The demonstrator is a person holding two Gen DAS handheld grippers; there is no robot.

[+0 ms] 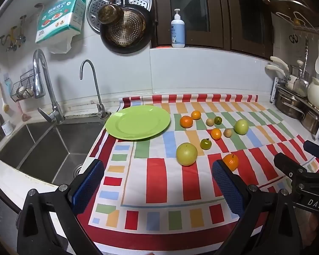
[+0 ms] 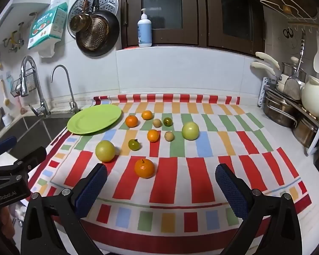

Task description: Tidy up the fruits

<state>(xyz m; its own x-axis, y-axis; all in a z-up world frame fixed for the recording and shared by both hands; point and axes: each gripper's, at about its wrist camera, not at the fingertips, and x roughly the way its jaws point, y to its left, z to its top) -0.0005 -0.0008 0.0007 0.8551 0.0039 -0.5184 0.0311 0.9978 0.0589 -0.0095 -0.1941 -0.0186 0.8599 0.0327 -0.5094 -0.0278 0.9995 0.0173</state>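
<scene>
A green plate (image 1: pixel 138 123) (image 2: pixel 94 119) lies empty at the cloth's back left. Loose fruits lie to its right: several small oranges, the nearest with a stem (image 2: pixel 144 168) (image 1: pixel 231 161), two yellow-green apples (image 2: pixel 105 150) (image 2: pixel 190 130), two small green tomatoes (image 2: pixel 134 144) and two small tan fruits (image 2: pixel 169 136). My left gripper (image 1: pixel 158 178) is open and empty over the cloth's front. My right gripper (image 2: pixel 161 182) is open and empty, just behind the nearest orange.
A steel sink (image 1: pixel 42 148) with two taps lies left of the plate. A dish rack (image 2: pixel 291 110) with pots and a white jug stands at the right. The striped cloth (image 2: pixel 180 180) covers the counter to its front edge.
</scene>
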